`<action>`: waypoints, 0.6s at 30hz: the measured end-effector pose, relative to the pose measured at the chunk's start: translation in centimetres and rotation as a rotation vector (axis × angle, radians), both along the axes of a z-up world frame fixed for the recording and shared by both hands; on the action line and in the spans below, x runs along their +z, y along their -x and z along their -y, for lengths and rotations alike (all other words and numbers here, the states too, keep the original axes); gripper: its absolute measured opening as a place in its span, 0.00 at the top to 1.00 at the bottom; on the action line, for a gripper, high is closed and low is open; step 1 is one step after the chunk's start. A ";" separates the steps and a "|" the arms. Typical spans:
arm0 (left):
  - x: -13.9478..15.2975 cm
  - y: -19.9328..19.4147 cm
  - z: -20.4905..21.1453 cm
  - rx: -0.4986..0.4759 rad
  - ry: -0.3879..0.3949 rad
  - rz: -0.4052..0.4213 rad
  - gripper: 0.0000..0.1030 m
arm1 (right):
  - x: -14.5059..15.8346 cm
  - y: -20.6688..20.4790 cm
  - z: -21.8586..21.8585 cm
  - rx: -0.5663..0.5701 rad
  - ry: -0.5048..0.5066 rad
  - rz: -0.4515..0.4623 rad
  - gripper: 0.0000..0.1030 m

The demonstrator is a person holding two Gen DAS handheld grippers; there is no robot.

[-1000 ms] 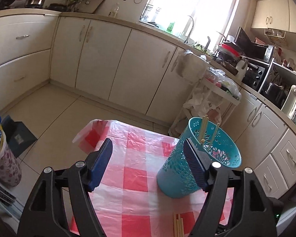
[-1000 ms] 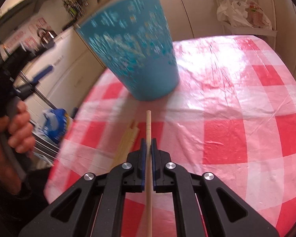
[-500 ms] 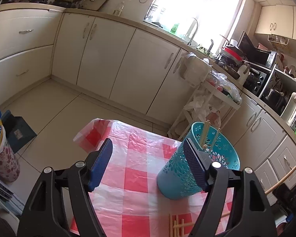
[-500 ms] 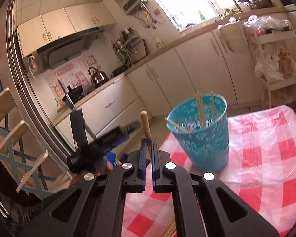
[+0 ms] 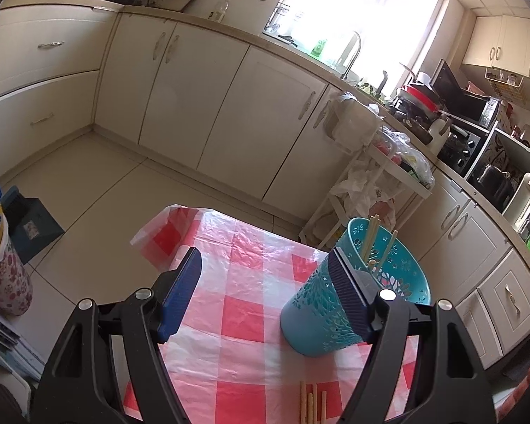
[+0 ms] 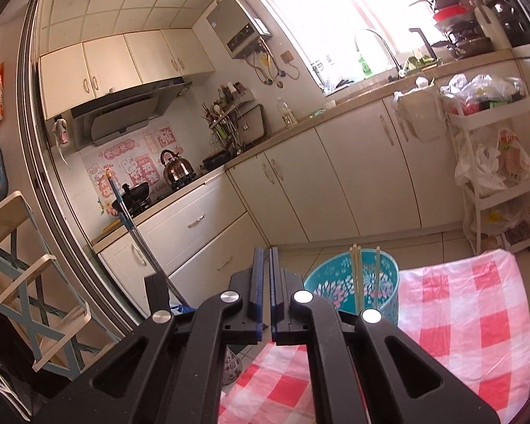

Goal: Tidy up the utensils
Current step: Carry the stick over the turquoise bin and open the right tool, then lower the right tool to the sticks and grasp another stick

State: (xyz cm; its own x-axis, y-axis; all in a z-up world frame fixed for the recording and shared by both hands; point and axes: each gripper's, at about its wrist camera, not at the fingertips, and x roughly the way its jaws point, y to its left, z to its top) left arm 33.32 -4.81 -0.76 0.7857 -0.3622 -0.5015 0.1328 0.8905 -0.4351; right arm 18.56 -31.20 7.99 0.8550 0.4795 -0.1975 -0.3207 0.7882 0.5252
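Right now I'm holding my left tongs point(image 5: 265, 282) wide and empty, the teal basket point(image 5: 321, 321) of chopsticks point(image 5: 369, 236) standing behind their right finger; my right tongs point(image 6: 264, 282) are pinching shut.

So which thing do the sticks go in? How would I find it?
Look at the table with the red-and-white checked cloth. On it stands a teal plastic holder, tall and round, with flower-shaped holes cut through its wall. It is the only container there, and a few wooden chopsticks already stick up out of it.
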 end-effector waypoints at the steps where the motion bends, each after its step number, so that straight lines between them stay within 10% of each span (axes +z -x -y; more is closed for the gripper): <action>1: 0.0 0.0 0.0 0.001 0.001 -0.001 0.32 | 0.5 -0.1 0.1 -0.005 0.004 0.006 0.96; 7: -0.1 -0.1 -0.2 0.010 0.005 -0.009 0.32 | 1.2 -1.9 -0.9 0.020 0.134 -0.095 0.96; 12: -0.2 -0.1 -0.6 0.021 0.019 -0.022 0.32 | -9.4 -3.6 -4.8 0.124 0.266 -0.448 0.83; 18: -0.4 -0.2 -0.7 0.024 0.004 -0.032 0.32 | -17.6 -5.3 -8.2 0.185 0.328 -0.583 0.76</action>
State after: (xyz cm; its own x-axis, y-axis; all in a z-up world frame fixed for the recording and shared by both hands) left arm 33.48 -4.15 -1.13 0.7776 -0.3458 -0.5251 0.0973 0.8913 -0.4428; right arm 23.82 -23.00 -9.59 0.4751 0.4436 -0.7599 -0.2026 0.8956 0.3961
